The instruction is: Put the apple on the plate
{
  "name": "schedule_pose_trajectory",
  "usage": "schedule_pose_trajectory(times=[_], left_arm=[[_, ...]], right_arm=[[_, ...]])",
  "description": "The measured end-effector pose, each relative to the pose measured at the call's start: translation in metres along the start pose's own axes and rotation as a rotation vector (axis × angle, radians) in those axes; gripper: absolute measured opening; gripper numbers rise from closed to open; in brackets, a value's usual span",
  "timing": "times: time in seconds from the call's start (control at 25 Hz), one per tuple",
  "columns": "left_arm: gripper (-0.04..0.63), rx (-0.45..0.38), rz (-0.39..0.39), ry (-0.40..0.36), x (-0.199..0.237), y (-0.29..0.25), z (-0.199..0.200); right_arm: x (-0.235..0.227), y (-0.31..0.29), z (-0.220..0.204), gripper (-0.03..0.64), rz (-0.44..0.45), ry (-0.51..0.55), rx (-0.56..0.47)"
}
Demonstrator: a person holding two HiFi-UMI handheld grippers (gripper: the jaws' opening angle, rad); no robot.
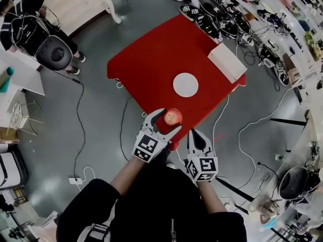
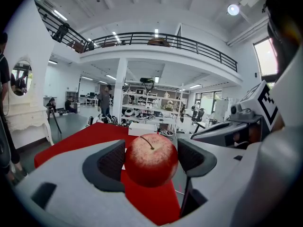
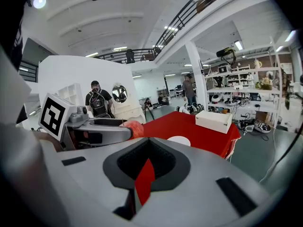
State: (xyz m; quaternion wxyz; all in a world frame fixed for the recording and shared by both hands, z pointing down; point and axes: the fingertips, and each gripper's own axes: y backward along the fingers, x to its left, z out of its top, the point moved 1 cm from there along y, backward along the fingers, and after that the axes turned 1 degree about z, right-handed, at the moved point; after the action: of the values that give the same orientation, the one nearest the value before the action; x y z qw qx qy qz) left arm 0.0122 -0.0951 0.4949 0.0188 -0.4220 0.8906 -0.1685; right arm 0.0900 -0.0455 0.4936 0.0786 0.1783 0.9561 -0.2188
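A red apple point(image 1: 172, 117) hangs above the near edge of the red table point(image 1: 151, 59), and my left gripper point(image 1: 169, 121) is shut on it. In the left gripper view the apple point(image 2: 151, 159) sits stem up between the two dark pads point(image 2: 111, 162). The round white plate point(image 1: 185, 84) lies empty on the cloth, a little beyond the apple, and also shows as the plate point(image 3: 180, 140) in the right gripper view. My right gripper point(image 1: 196, 135) is shut on nothing, just off the table's near corner, to the right of the apple point(image 3: 134, 128).
A white box point(image 1: 227, 62) lies on the table's right edge. Cables point(image 1: 78, 115) run over the grey floor around the table. Benches with gear point(image 1: 217, 11) line the far right. A person in black point(image 1: 50, 47) stands at the far left by white furniture point(image 1: 81, 1).
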Motion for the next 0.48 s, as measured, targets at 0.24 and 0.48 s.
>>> schedule_pose_trajectory(times=[0.24, 0.48], left_arm=[[0.350, 0.012, -0.052, 0.001, 0.064, -0.033, 0.015], [0.350, -0.002, -0.070, 0.013, 0.091, -0.063, 0.019]], right_arm=[[-0.002, -0.063, 0.030, 0.009, -0.037, 0.001, 0.038], [-0.023, -0.083, 0.038, 0.009, -0.081, 0.019, 0.067]])
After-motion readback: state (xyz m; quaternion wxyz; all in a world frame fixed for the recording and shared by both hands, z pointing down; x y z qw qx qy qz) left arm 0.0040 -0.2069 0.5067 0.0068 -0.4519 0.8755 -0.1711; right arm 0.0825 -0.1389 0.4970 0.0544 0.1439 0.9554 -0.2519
